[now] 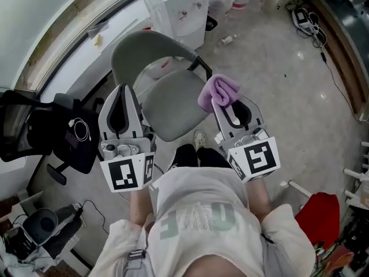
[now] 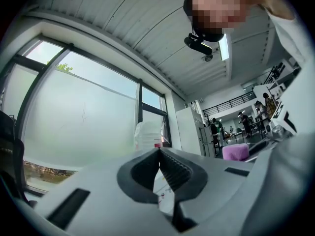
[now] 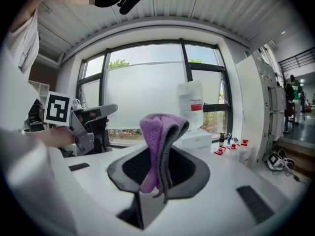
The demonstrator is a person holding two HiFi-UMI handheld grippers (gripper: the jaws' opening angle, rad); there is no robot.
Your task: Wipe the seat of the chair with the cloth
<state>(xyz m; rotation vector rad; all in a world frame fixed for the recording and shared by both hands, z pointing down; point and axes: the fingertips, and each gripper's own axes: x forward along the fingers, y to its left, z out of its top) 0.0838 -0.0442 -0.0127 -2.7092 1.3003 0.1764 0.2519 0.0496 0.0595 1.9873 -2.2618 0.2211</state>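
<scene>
Head view: L gripper (image 1: 124, 92) and R gripper (image 1: 223, 104) were both held out in front of the person's chest, pointing toward a grey chair (image 1: 147, 46). The cloth (image 1: 219, 91), purple and bunched, stuck out of the R gripper's tips, over the right edge of the seat (image 1: 173, 105). Couldn't tell whether it touched the seat. L gripper's tips were over the seat's left edge. A black chair (image 1: 40, 133) stood to the left, a white cabinet (image 1: 173, 4) beyond the grey one, and a red object (image 1: 320, 215) lay on the floor at lower right.

Left gripper view: jaws were pressed together, ribbed pads meeting, w/ nothing between them. A window (image 2: 83, 117) filled the bkgd, w/ a white jug (image 2: 146, 134) behind the jaw tips. The cloth showed at right as a purple lump.

Right gripper view: jaws were clamped on the folded cloth, which rose upright from between the pads, purple outside and grey at the edges. L gripper was at left w/ its marker cube (image 3: 58, 108). A 2nd white jug (image 3: 191, 104) stood behind the cloth.
</scene>
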